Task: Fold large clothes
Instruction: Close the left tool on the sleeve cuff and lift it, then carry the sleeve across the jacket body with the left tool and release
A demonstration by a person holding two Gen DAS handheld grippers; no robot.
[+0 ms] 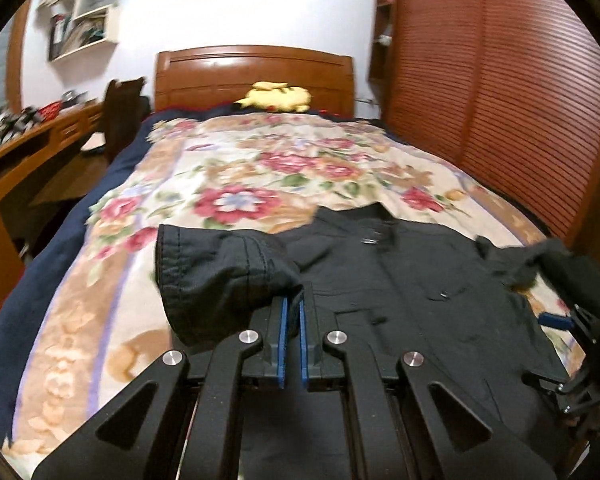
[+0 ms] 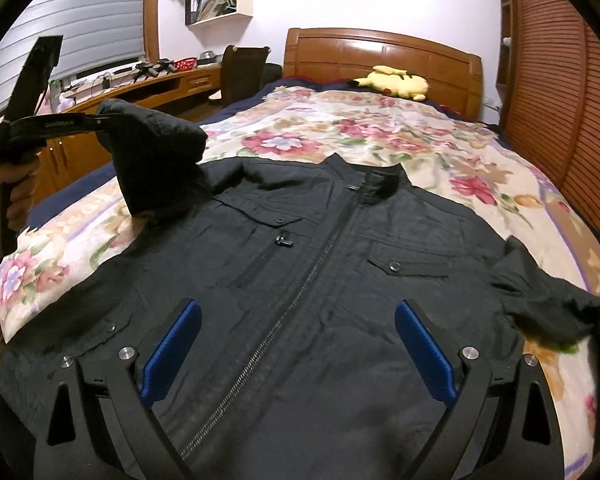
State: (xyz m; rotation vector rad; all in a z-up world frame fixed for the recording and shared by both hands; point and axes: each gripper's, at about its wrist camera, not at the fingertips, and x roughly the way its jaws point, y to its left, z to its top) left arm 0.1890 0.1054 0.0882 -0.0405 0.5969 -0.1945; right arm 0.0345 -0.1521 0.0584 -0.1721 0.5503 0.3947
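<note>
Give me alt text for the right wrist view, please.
Open right tongs hover over a zipped black jacket spread front-up on a floral bedspread. At left, the left tongs lift one sleeve off the bed; a yellow plush toy lies by the headboard.

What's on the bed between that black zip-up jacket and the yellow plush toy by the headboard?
Only bare floral blanket lies between the black zip-up jacket and the yellow plush toy; the right wrist view shows it most clearly.
</note>
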